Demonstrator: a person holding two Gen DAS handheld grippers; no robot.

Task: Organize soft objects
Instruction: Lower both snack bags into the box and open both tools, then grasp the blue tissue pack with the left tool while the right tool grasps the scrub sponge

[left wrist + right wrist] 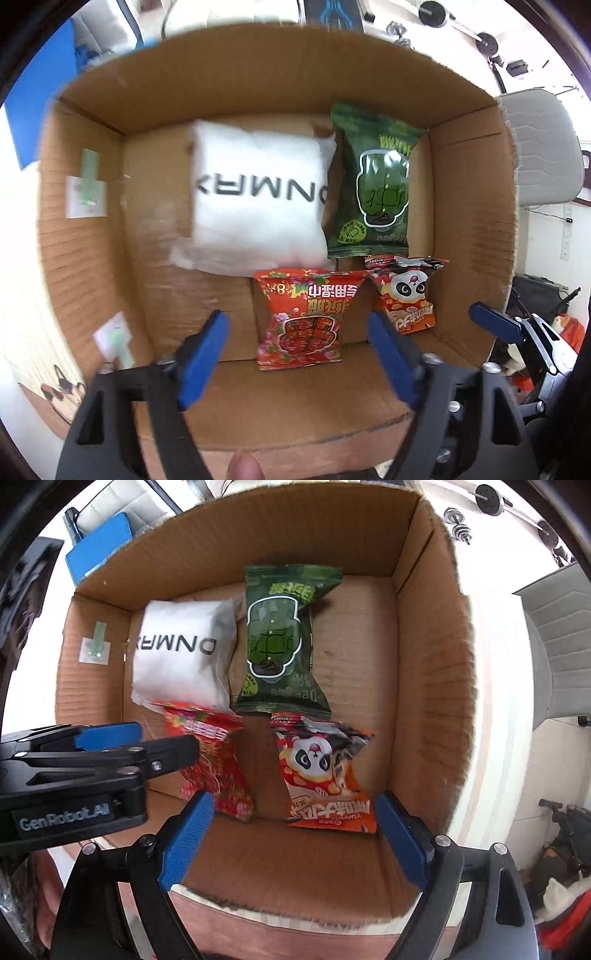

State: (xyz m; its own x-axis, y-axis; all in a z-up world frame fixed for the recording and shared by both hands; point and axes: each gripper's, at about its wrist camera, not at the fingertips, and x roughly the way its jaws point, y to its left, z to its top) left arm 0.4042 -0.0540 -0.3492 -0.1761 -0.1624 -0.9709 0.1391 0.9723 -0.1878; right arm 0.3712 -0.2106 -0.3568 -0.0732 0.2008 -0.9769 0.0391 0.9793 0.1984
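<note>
In the left wrist view the left gripper [297,354] points down into a cardboard box [469,221]; its blue fingers [201,363] stand wide apart and press on nothing; the red packet [301,319] lies on the box floor between them, not touched. A white pouch [255,199] with black letters lies at the far part of the floor; a green packet [376,184] lies just beside it on its right, touching its edge; a panda packet [406,295] lies to the right of the red packet, near the box wall. One blue finger of the right gripper [495,321] shows at the right edge, above the wall.

In the right wrist view the right gripper [291,838] also points down into the box [428,686]; its fingers [186,843] are wide open and hold nothing; the panda packet [328,779] lies between them on the floor, free. The left gripper [136,746] comes in from the left and covers part of the red packet [218,768]. The white pouch [184,653] and the green packet [280,642] lie side by side farther back; the green one is touching the pouch.
</note>
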